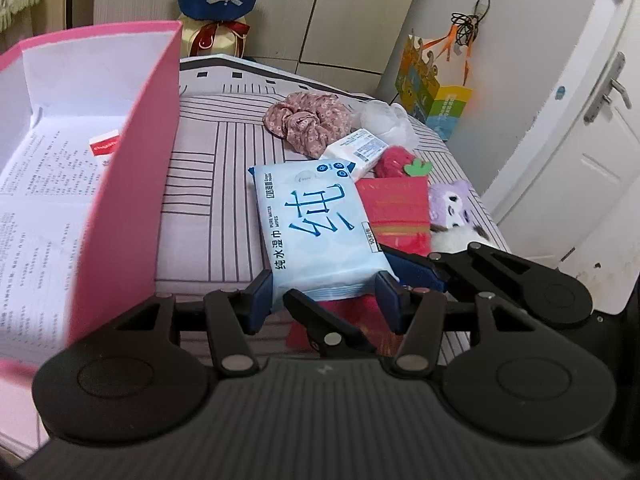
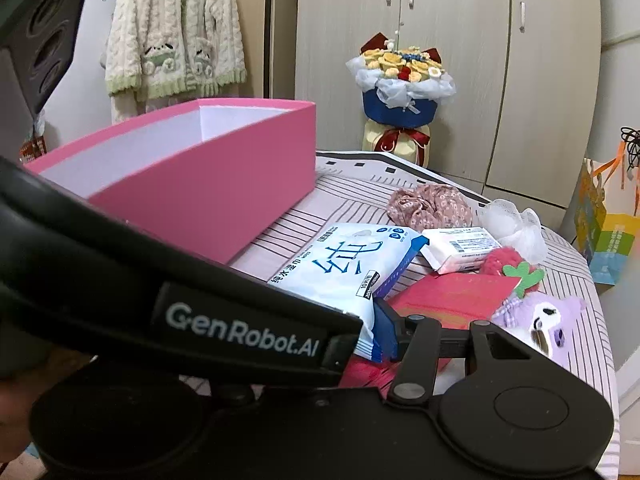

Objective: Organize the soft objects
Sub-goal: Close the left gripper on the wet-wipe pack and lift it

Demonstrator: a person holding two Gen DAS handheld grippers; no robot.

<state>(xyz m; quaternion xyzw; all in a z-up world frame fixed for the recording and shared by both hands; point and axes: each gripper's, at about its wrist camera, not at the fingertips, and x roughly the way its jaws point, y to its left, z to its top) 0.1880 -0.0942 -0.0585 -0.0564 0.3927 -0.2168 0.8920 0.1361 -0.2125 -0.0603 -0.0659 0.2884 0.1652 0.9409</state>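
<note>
On the striped tabletop point(image 1: 224, 184), right of the pink box point(image 1: 132, 184), the left hand-held gripper point(image 1: 326, 292) is closing its blue fingers point(image 1: 262, 300) on the near end of the wet wipes pack point(image 1: 320, 220), pads touching both edges. The right hand-held gripper point(image 1: 416, 268) is lying just beside it over the red envelope point(image 1: 400, 216); its opening cannot be told. Farther back are sitting a floral scrunchie point(image 1: 310, 120), a small tissue pack point(image 1: 356, 150), a red strawberry plush point(image 1: 400, 162) and, at the near right, a purple plush toy point(image 1: 452, 204).
</note>
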